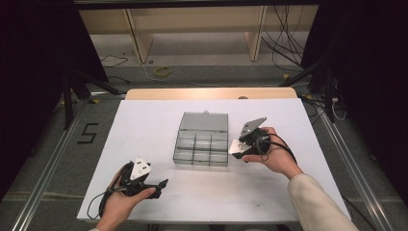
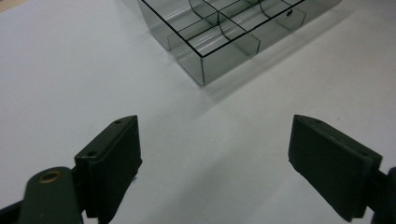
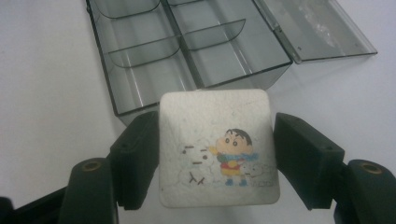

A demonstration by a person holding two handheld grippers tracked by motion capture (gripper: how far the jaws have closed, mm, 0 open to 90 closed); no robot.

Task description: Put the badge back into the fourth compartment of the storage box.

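The landmark is a clear grey compartment box point(image 1: 202, 144) lying open near the middle of a white table point(image 1: 144, 125), its lid point(image 1: 204, 121) folded back flat on the far side. Its compartments look bare.

The right gripper point(image 1: 240, 144) sits just beside the box's right edge, held in the person's right hand point(image 1: 274, 153). In the right gripper view its jaws stand on either side of a white square pad point(image 3: 217, 147) printed with a cartoon child and a small white dog. The left jaw presses against the pad's edge; the right jaw lies against or just off the other edge, and which cannot be told for certain. The pad hangs in front of the box's near wall, above the table. From above it shows as a pale patch point(image 1: 237, 147) at the gripper's tip, close to the box's right rim.

The left gripper point(image 1: 161, 183) is held in the left hand point(image 1: 126, 199), nearer the person than the box and off its left corner. In the left gripper view its jaws are spread wide apart, with only bare table between them, and the box's corner point(image 2: 201, 70) lies ahead, apart from them.
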